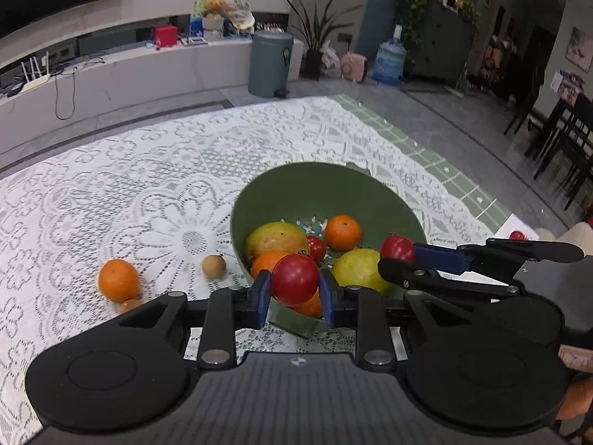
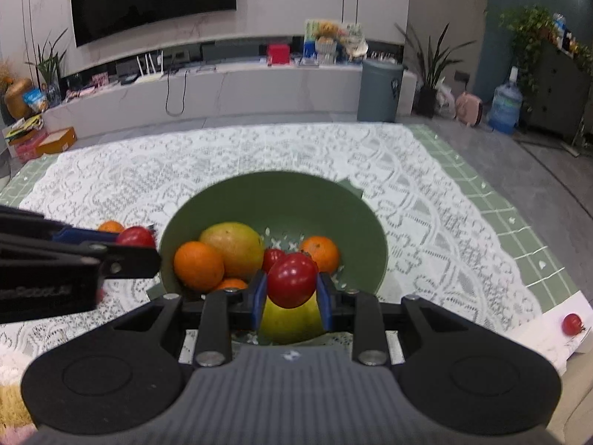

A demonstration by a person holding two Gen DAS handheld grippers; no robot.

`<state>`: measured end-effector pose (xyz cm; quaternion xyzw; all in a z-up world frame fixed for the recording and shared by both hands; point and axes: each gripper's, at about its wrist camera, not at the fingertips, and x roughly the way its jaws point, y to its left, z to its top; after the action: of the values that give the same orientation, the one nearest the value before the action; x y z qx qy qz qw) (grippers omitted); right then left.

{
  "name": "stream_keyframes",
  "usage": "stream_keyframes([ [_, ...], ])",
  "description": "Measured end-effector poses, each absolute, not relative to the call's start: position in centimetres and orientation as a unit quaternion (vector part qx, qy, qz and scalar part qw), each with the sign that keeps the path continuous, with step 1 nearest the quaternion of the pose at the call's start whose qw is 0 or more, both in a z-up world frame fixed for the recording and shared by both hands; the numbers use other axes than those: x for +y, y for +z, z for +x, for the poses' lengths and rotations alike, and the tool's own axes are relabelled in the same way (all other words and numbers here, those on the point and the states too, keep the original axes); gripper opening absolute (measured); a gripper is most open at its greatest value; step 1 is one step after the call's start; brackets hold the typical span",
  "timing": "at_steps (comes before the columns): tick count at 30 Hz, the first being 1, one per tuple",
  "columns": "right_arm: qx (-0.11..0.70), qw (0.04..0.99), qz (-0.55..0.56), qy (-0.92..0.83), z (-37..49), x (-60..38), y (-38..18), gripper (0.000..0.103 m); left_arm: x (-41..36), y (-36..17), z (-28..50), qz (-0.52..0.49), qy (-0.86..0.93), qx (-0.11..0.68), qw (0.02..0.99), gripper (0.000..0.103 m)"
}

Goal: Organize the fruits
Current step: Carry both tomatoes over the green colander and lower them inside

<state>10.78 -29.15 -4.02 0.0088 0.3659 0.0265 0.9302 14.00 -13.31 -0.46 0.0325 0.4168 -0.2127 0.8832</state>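
A green bowl (image 1: 326,185) (image 2: 281,196) on the lace cloth holds a mango (image 1: 274,239) (image 2: 233,246), oranges (image 1: 343,233) (image 2: 199,265), a yellow-green fruit (image 1: 357,269) (image 2: 291,320) and a small red tomato (image 1: 316,247). My left gripper (image 1: 295,289) is shut on a red tomato (image 1: 295,278) over the bowl's near rim; it shows in the right wrist view (image 2: 135,239). My right gripper (image 2: 291,293) is shut on another red tomato (image 2: 291,280) above the bowl; it shows in the left wrist view (image 1: 396,250).
An orange (image 1: 118,280) and two small brown fruits (image 1: 214,266) lie on the cloth left of the bowl. A red tomato (image 2: 572,323) lies on white paper at the right. The table's far edge, a grey bin (image 1: 270,63) and chairs (image 1: 563,137) lie beyond.
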Motion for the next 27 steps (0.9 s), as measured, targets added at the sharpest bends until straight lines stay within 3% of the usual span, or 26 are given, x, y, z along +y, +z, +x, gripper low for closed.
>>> stream_keyframes([
  [14, 0.407, 0.912, 0.011, 0.039, 13.5, -29.0, -5.5, 0.026, -15.1, -2.9, 17.5, 0.082, -0.217, 0.454, 0.860, 0.031],
  [27, 0.414, 0.910, 0.010, 0.030, 14.3, -28.8, -5.8, 0.027, -15.4, -3.1, 19.0, 0.063, -0.221, 0.448, 0.864, 0.031],
])
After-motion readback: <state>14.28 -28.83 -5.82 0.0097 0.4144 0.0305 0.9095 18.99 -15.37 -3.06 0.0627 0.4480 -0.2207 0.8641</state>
